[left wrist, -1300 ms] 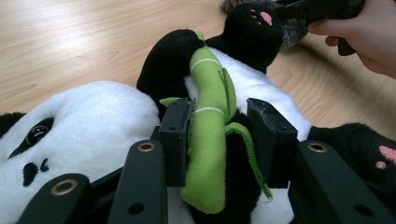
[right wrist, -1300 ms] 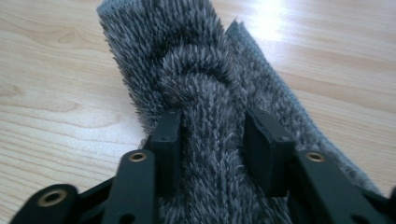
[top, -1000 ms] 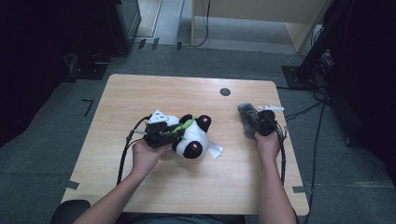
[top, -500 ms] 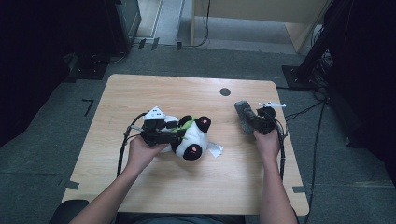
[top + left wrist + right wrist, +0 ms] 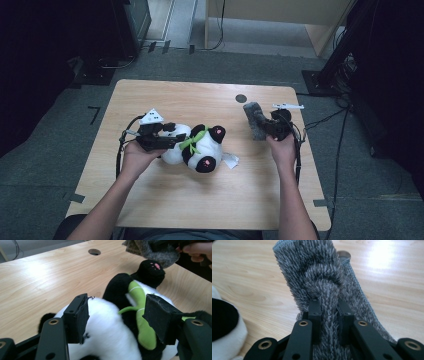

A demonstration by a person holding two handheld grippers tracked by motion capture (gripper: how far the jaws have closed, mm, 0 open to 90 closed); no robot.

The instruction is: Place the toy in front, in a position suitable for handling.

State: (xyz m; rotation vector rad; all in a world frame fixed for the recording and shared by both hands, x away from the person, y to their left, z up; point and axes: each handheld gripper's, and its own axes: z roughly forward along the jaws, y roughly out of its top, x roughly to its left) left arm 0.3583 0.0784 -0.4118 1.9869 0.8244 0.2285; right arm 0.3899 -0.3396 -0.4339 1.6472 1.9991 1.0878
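Note:
A black-and-white plush panda (image 5: 200,147) with a green scarf lies on the wooden table (image 5: 200,200) left of centre. My left gripper (image 5: 175,137) sits at its white end; its jaws have just been opening and now stand apart on either side of the fur (image 5: 110,325), no longer squeezing it. My right gripper (image 5: 261,126) is to the right of the panda, shut on a shaggy grey cloth (image 5: 253,119). In the right gripper view the cloth (image 5: 319,272) is pinched between the pads (image 5: 315,315) and hangs lifted above the table. The same cloth (image 5: 152,250) appears beyond the panda's pink-soled paw.
A round cable hole (image 5: 241,98) sits in the table near its far edge. A white tag (image 5: 230,160) sticks out from the panda toward the front. Dark equipment and cables surround the table on the floor.
The left jaws have opened off the panda and that hand has drawn slightly left. The right hand has lifted with the grey cloth still in its grip.

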